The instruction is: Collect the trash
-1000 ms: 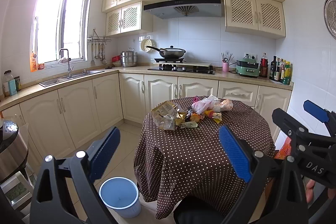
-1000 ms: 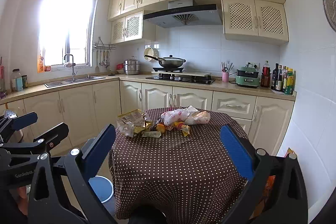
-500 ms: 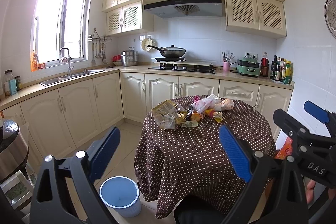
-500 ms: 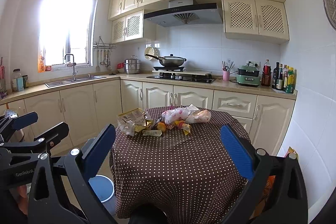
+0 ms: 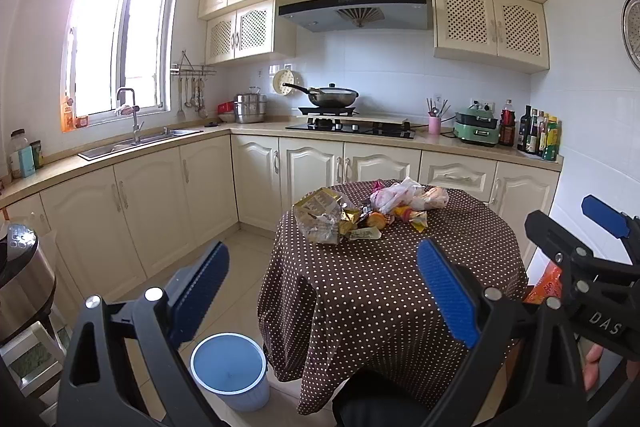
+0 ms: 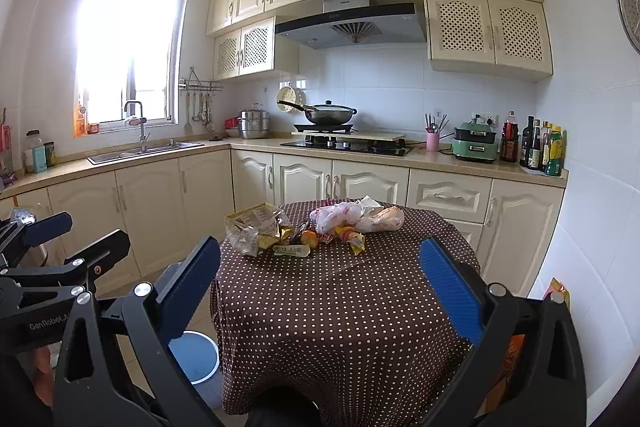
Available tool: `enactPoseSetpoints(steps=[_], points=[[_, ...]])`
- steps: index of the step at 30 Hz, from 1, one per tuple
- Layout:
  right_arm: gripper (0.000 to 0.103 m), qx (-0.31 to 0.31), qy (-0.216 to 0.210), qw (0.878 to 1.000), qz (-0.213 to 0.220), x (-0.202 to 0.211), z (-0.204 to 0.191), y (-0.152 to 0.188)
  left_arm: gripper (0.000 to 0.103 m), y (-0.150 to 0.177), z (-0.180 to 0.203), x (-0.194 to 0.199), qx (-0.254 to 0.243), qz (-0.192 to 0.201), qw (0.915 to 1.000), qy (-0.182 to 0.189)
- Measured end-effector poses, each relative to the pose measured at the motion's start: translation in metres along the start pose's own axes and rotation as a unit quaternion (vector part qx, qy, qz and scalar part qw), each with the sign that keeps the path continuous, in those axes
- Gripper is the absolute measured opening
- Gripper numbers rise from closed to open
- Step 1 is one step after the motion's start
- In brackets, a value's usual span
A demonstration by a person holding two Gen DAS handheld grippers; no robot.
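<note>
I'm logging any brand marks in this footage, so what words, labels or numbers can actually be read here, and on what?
"DAS": on the right gripper, seen from the left wrist view; the rest is cut off.
"GenRobot.A": on the left gripper, seen from the right wrist view; its end is hidden.
Range hood badge: too small to read.
Gold snack bag, small wrapper, bottles: print blurred, unreadable.

"das" on the right gripper [image 5: 600, 227]; "genrobot" on the left gripper [image 6: 60, 235].

bright daylight | window [image 6: 128, 51] glare blown out | fisheye edges warped
</note>
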State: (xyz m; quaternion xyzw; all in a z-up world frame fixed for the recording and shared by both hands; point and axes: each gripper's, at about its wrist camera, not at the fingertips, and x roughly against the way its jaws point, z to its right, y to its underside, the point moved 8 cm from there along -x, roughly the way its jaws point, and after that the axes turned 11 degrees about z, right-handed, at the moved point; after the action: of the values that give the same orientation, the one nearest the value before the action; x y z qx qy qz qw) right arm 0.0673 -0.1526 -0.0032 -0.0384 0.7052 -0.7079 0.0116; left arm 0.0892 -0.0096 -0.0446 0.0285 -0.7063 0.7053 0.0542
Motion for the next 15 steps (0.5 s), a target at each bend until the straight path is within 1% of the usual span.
enactPoseSetpoints(steps=[10,15], points=[[0.097,-0.001,-0.001,1.0,-0.005,-0.001,0.0,0.003,0.093,0.0,-0.002,-0.004,0.002,-0.006,1.0,-0.001],[0.097,-0.001,-0.003,1.0,-0.007,-0.013,-0.001,0.005,0.093,0.001,-0.008,-0.014,-0.004,-0.009,0.9999,-0.01]])
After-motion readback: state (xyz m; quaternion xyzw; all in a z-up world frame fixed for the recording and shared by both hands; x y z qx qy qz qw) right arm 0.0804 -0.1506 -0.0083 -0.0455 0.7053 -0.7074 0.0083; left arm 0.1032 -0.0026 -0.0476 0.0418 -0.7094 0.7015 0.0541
